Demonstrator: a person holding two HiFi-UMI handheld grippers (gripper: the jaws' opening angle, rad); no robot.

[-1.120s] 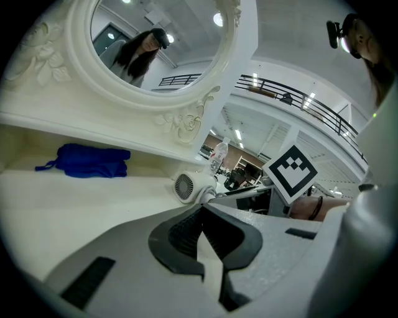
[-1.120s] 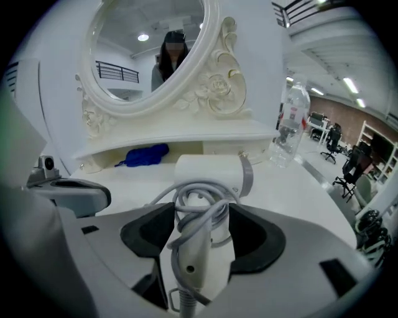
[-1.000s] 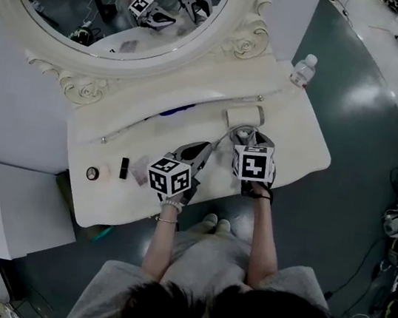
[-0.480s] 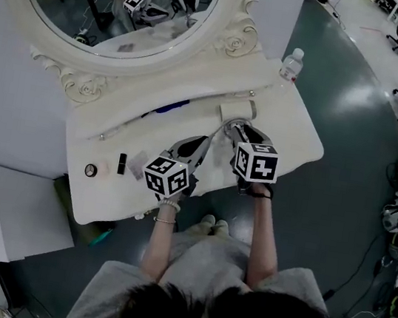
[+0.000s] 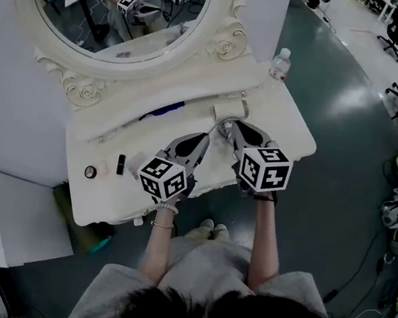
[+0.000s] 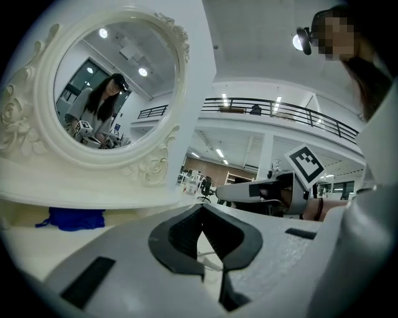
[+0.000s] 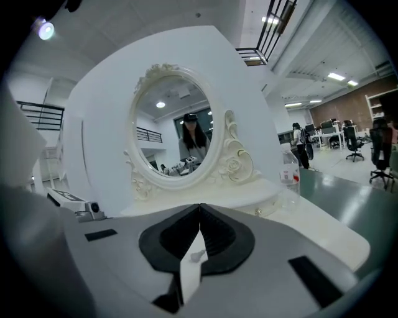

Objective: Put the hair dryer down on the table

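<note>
The cream hair dryer (image 5: 231,110) lies on the white dressing table (image 5: 292,136), under the mirror. My right gripper (image 5: 231,127) points at it from just in front; its jaws are shut and nothing of the dryer is between them. In the right gripper view its tips (image 7: 199,208) meet, with only white table showing through the gap below. My left gripper (image 5: 203,139) hovers beside it to the left, also shut (image 6: 202,208), with a thin pale cord on the table beneath. The right gripper (image 6: 267,192) also shows in the left gripper view.
An oval mirror in an ornate white frame (image 5: 228,43) stands at the back. A plastic bottle (image 5: 278,64) sits at the table's far right corner. A blue object (image 5: 168,108) lies under the mirror. A small black item (image 5: 121,165) and a round one (image 5: 90,172) lie front left.
The right gripper's jaws have gone from wide open to shut. Both grippers stay just in front of the hair dryer, which has not moved on the table. The head camera has shifted.
</note>
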